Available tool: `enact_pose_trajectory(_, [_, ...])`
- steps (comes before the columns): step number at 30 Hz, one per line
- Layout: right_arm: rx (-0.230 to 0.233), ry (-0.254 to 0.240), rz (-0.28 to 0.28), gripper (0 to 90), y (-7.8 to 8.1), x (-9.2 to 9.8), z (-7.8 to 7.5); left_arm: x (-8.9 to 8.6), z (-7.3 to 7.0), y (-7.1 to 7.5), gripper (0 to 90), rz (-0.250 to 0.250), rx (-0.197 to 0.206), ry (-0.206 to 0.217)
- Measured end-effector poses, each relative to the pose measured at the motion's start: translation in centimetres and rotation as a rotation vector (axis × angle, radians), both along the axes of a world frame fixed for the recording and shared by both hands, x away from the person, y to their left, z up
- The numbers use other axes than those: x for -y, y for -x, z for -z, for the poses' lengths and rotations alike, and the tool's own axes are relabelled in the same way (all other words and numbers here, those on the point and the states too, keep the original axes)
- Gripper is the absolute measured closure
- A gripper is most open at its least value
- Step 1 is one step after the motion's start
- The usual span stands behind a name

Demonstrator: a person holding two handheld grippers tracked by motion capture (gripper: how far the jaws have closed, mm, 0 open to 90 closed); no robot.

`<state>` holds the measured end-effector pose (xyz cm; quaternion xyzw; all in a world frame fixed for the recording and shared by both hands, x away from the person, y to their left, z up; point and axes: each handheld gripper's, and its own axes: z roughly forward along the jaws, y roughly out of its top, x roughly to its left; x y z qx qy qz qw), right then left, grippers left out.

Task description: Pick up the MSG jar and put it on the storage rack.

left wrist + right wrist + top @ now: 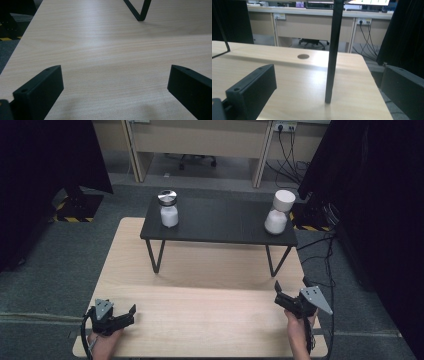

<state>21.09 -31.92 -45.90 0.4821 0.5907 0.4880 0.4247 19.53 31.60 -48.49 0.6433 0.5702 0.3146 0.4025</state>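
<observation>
A low black shelf (pixel 220 220) on thin legs stands at the far half of the light wooden table (pixel 200 270). On its left end is a glass jar with a metal lid (pixel 168 209), holding something white. On its right end is a jar with a white lid (pixel 277 214), also with white contents. My left gripper (pixel 131 316) rests at the table's near left corner, open, with bare wood between its jaws (pixel 115 77). Near the front right edge my right gripper (pixel 278 295) is open too (pixel 328 77); a black shelf leg (pixel 333 50) stands just ahead of it.
Black curtains (pixel 45 165) hang on both sides. Desks (pixel 200 140), a chair base and wall sockets with cables (pixel 290 150) lie beyond the table. The table top has a round hole (pixel 303 56). Another shelf leg (pixel 138 12) stands ahead of the left gripper.
</observation>
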Motion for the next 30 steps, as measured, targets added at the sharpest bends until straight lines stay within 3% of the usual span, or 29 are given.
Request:
enact_pose_trajectory(14, [-0.052,-0.012,0.028,0.3,1.5,0.4,2.6,0.3,-0.1,-0.1,0.0,0.005,-0.01,-0.017])
enact_pose_trajectory(21, [-0.044,-0.044,0.041,0.3,2.3,0.8,4.1,0.4,-0.2,-0.3,0.0,0.008,-0.019,-0.027])
enact_pose_trajectory(30, [-0.067,-0.016,0.053,0.3,3.1,1.0,5.6,0.6,-0.2,-0.2,0.0,0.001,-0.015,-0.037])
